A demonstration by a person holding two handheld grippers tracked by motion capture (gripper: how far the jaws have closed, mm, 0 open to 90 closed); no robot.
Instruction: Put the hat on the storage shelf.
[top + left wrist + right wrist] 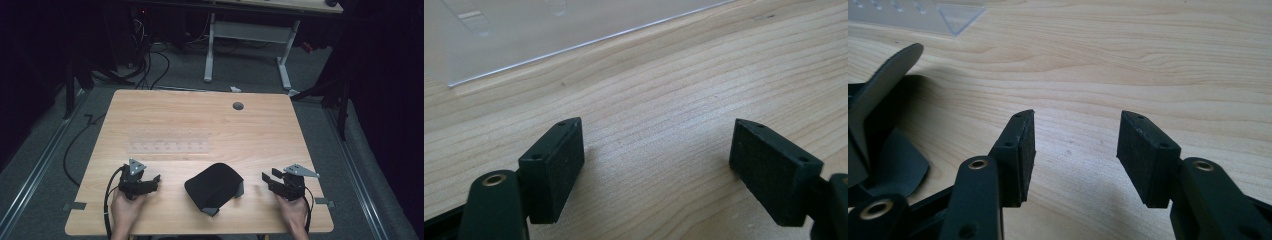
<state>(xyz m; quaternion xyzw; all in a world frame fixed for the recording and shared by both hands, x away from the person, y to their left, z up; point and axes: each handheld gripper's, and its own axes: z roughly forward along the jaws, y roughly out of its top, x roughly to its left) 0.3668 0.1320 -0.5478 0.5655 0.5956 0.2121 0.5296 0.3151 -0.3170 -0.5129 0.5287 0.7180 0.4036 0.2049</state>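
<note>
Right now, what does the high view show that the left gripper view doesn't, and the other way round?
The high view takes in the black cloth piece, the right gripper, the person's hands and the grey floor. The left gripper view gives a close look at the left gripper, whose jaws stand wide apart over bare wood. Both show the wooden table and the clear plastic tray.

We see the table [210,120] lit evenly from above amid dark surroundings; close-ups are sharp near us, softly blurred beyond, shadows faint.
</note>
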